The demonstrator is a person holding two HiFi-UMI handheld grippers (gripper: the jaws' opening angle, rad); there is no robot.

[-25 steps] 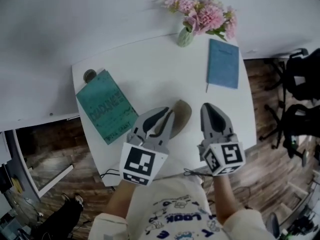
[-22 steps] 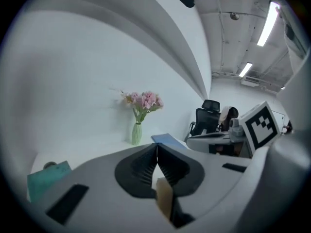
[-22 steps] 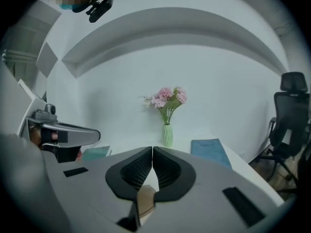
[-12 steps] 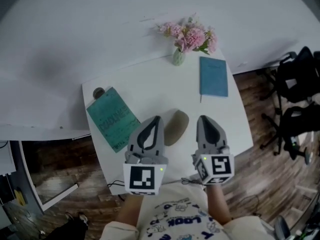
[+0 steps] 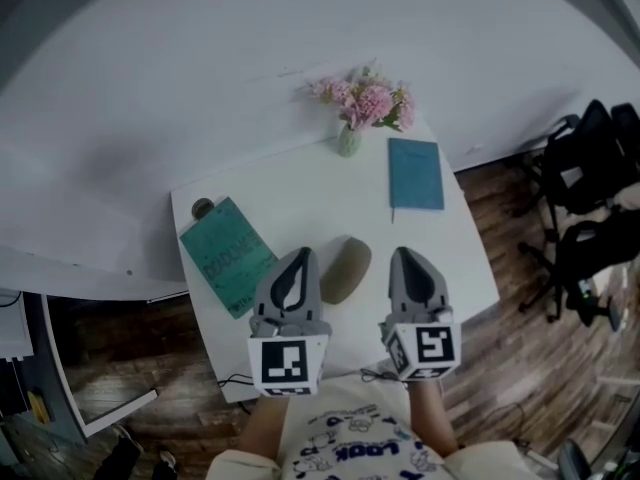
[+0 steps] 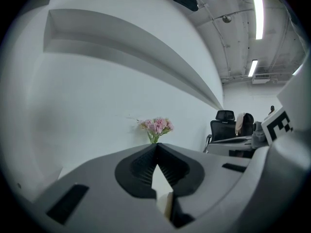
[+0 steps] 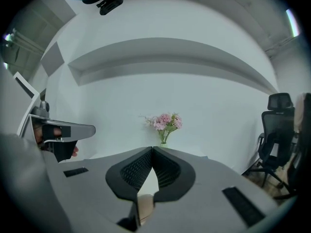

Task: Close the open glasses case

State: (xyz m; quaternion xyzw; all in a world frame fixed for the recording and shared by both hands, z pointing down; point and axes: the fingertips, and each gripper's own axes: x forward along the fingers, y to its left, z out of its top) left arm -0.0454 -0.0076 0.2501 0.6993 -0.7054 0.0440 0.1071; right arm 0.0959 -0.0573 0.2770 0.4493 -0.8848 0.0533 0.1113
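My left claw (image 5: pixel 297 255) is pinched fully together with nothing in it. My right claw (image 5: pixel 405 254) is the same, tips meeting and empty. Both point away from me over the white table (image 5: pixel 300 183).

To the left of the left claw lies a green book (image 5: pixel 228 255), with a small round thing (image 5: pixel 203 208) at its far corner. Ahead of the right claw lies a blue notebook (image 5: pixel 415 173). A vase of pink flowers (image 5: pixel 360 108) stands at the table's far edge. Black office chairs (image 5: pixel 590 173) stand well off to the right claw's right. Book, notebook and vase all sit well apart from the glasses case (image 5: pixel 345 268).

The case is a tan oval with its lid down, as far as I can see. Its long axis runs away from me, with the far end leaning slightly right. It lies between the two claws, nearer the left one, and neither touches it.
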